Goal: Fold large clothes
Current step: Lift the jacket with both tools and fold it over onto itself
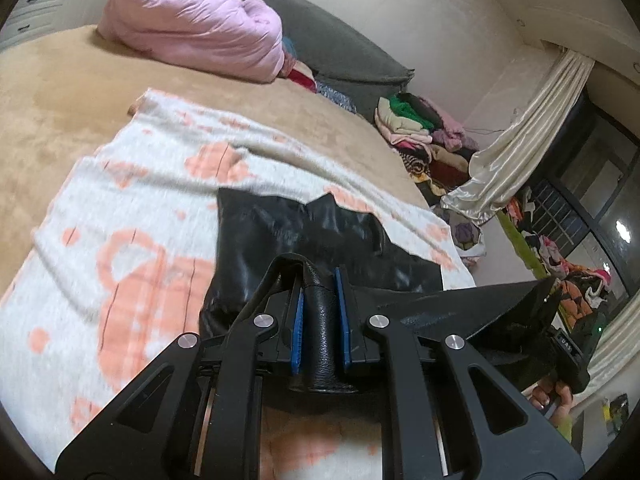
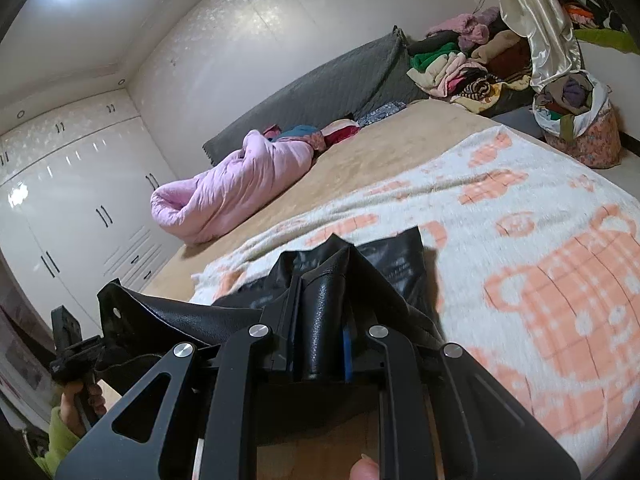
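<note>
A black garment [image 1: 280, 232], shiny like leather, is held up at one edge over a bed [image 1: 60, 92]. The left gripper [image 1: 320, 312] is clamped on a rolled bit of that edge, with the blue pads [image 1: 298, 320] pressed on it from both sides. The right gripper [image 2: 322, 320] is clamped on another bit of the same edge. The edge is stretched between the two grippers, and the rest of the garment hangs down and lies on a white and orange blanket [image 1: 120, 208] spread on the bed. The picture is blurred, so the kind of garment cannot be told; it may be a skirt or a jacket.

The step in hand looks like the start of a fold: the near edge is lifted so it can be laid over the far part.

For the next move, both grippers should be carried forward together, kept level and apart so the edge stays tight. The edge should then be set down on the far part, lined up, before the grip is let go. The slick cloth may slip.
</note>
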